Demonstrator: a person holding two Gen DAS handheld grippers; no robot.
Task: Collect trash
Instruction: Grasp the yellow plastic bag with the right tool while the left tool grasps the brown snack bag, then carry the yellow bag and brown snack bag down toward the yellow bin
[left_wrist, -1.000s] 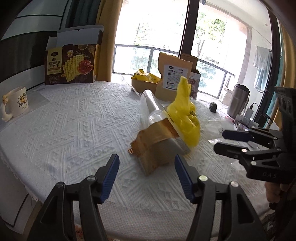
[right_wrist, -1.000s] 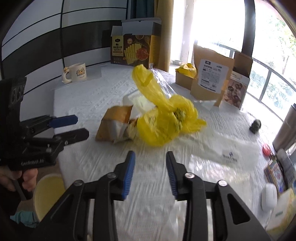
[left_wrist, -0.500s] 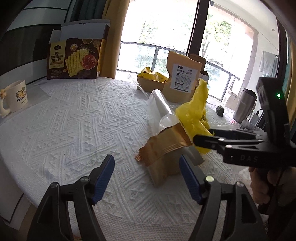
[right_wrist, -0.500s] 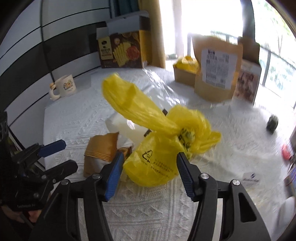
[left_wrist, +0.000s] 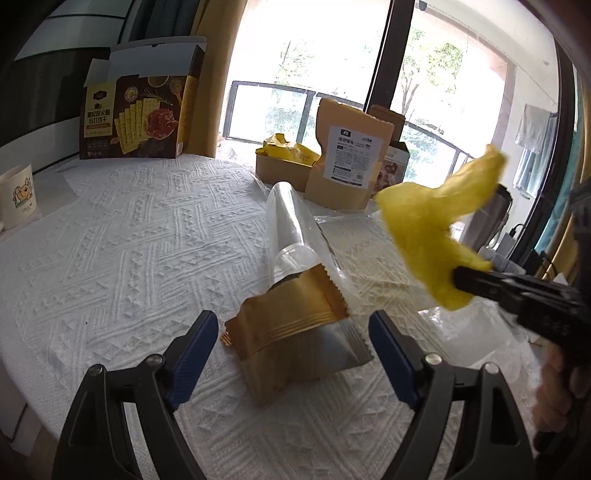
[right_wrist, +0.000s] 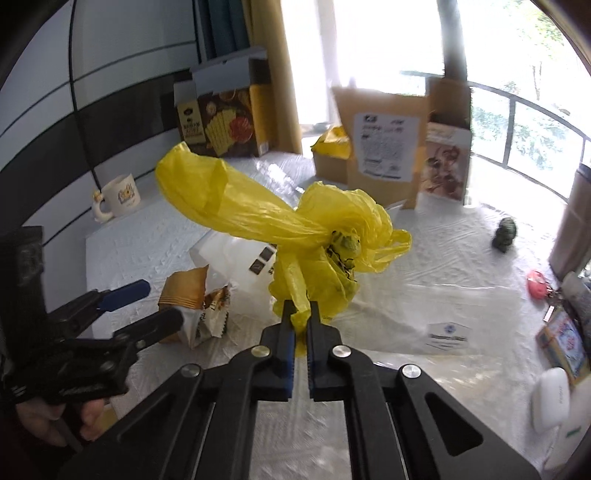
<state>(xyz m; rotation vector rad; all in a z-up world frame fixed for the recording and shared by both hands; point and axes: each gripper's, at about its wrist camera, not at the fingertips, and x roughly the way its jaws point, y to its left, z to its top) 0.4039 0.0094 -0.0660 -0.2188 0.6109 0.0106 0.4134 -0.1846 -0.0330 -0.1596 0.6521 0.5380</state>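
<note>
We hold the yellow bag; the wrapper waits

Our left gripper (left_wrist: 290, 360) has just been opening, fingers spread around the gold wrapper (left_wrist: 295, 343) lying on the table (left_wrist: 122, 236), not touching. Our right gripper (right_wrist: 300, 314) has just closed, fingers pinching a thin fold of the yellow bag (right_wrist: 317, 236), lifted. That film could slip or tear.

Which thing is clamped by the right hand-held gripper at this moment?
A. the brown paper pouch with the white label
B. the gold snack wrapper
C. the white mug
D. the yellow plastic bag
D: the right hand-held gripper is shut on a fold of the yellow plastic bag, which hangs clear of the table, while the gold snack wrapper lies on the cloth between the open jaws of the left hand-held gripper.
</note>
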